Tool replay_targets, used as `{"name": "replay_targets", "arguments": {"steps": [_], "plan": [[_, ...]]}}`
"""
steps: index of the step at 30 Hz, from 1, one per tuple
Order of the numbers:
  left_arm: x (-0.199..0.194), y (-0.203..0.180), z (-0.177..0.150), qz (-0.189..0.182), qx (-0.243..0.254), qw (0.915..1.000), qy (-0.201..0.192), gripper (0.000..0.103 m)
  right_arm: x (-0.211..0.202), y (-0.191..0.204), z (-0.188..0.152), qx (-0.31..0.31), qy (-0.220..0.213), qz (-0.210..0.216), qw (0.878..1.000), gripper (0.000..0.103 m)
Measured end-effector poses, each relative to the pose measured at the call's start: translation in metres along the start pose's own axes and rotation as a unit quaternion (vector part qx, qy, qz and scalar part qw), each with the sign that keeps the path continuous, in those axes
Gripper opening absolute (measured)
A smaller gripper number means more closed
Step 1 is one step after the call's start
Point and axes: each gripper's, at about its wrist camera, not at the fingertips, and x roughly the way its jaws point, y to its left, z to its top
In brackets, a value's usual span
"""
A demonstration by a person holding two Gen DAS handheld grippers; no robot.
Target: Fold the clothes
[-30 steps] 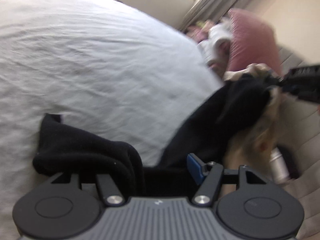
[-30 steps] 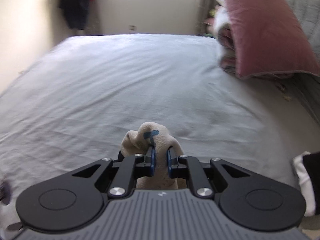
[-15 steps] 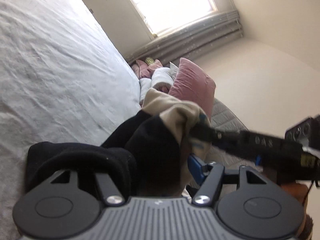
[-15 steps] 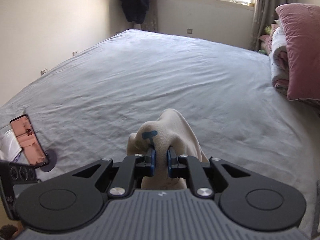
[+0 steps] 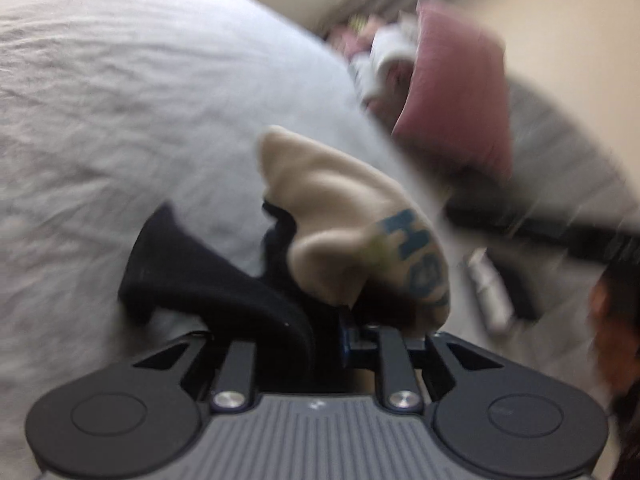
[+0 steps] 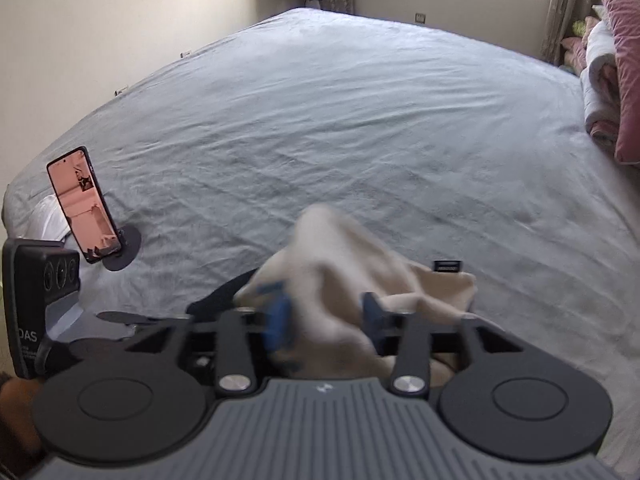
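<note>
Left gripper (image 5: 320, 332) clamps black-and-beige garment (image 5: 344, 236) over bed (image 5: 120, 100); right gripper (image 6: 326, 316) spread wide around beige cloth.

One garment (image 6: 340, 256), one phone (image 6: 82, 204), two pillows (image 5: 456, 92).

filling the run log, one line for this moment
left gripper: shut on garment | right gripper: open, cloth between fingers | bed: phone

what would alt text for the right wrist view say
The right gripper, fingers spread apart, has a beige garment bunched loosely between them over a wide grey bed. A phone on a stand sits at the left, and pink pillows at the far right.
</note>
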Motion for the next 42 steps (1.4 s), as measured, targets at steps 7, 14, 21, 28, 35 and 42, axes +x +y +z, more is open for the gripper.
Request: {"name": "replay_targets", "arguments": {"steps": [7, 14, 21, 28, 35, 42], "plan": [[-0.012, 0.013, -0.01, 0.013, 0.032, 0.9989, 0.031, 0.038, 0.011, -0.035, -0.01, 0.027, 0.002, -0.055, 0.998, 0.059], [-0.033, 0.045, -0.006, -0.007, -0.029, 0.9995, -0.01, 0.048, 0.051, -0.05, -0.02, 0.083, 0.034, -0.043, 0.995, 0.059], [-0.03, 0.038, -0.003, 0.027, -0.006, 0.9996, 0.0, 0.051, 0.052, 0.006, -0.006, 0.005, 0.032, 0.024, 0.999, 0.066], [-0.019, 0.03, -0.011, 0.042, 0.042, 0.9977, 0.033, 0.053, 0.074, 0.055, -0.002, -0.071, 0.06, 0.062, 0.994, 0.067], [-0.009, 0.024, -0.018, 0.065, 0.071, 0.9943, 0.046, 0.051, 0.109, 0.064, -0.007, -0.111, 0.088, 0.023, 0.99, 0.008], [-0.007, 0.024, -0.013, 0.076, 0.054, 0.9954, 0.022, 0.007, 0.08, 0.025, 0.012, -0.077, 0.02, -0.046, 0.996, 0.006]]}}
